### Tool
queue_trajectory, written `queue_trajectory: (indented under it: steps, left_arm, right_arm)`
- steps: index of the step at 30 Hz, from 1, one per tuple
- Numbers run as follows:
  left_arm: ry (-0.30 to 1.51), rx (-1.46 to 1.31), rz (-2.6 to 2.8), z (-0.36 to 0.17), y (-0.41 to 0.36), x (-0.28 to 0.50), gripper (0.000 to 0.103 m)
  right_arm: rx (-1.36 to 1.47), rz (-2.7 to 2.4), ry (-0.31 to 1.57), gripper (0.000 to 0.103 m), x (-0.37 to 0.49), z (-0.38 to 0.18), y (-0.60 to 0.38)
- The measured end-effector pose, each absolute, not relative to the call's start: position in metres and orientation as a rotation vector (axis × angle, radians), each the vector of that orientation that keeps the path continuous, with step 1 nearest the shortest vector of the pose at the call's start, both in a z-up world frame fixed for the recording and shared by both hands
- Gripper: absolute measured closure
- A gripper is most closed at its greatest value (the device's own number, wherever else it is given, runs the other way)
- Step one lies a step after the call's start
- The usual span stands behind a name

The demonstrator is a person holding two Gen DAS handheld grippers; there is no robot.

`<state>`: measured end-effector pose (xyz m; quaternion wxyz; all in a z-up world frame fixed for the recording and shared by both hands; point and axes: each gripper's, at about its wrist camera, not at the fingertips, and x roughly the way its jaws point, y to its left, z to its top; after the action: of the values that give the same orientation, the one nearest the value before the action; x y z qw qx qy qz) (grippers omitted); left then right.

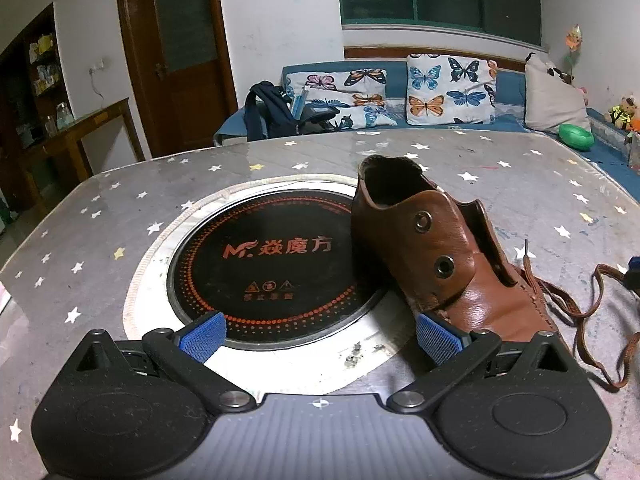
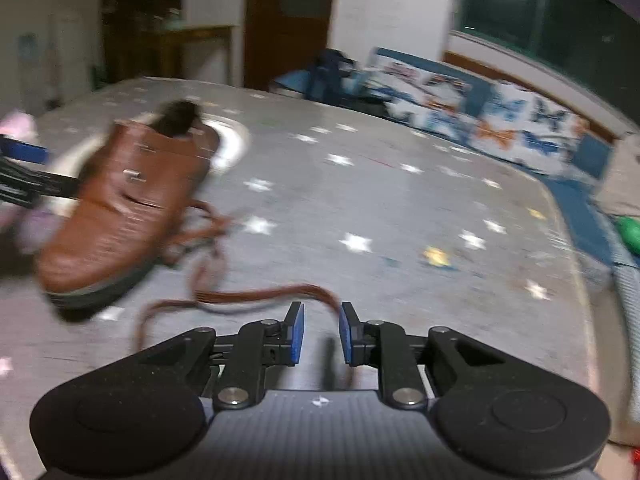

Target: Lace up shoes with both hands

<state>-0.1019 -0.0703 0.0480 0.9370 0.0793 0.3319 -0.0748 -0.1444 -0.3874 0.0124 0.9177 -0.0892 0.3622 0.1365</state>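
Two risks stand out from here, both about the lace (image 2: 256, 296). The right gripper (image 2: 321, 332) has its blue pads only a narrow gap apart, and the brown lace runs up to that gap from the left and curves down between the fingertips; the picture is blurred, so I cannot tell for certain whether the pads pinch it, but daylight shows on both sides of the strand, so I judge it loose and liable to slip out if the hand pulls away. If it is caught after all, a tug could drag the brown leather shoe (image 1: 452, 256) sideways, since nothing clamps it. The left gripper (image 1: 322, 338) stands wide apart with nothing between its pads: its right finger (image 1: 438, 338) lies against or just beside the shoe's near side, its left finger (image 1: 202, 336) sits over the rim of the round black cooktop (image 1: 268, 256) set into the star-patterned table (image 1: 100, 216). Both eyelets on the shoe's near flap look empty, so threading seems barely begun. From the right fingers the shoe lies ahead and well to the left, its lace trailing in loose loops toward them.
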Motion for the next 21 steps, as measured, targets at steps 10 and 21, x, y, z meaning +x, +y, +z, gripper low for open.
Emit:
queue_trajectory:
  steps: [10,21]
  left_arm:
    - [0.679,0.169,-0.158,0.049,-0.071,-0.103,0.000]
    - [0.683,0.174,-0.160,0.049,-0.071,-0.102,0.000]
  right_arm:
    - [-0.313,0.501,0.730,0.084,-0.146,0.012,-0.338]
    - [-0.371,0.444,0.774,0.084,-0.139,0.002,-0.346]
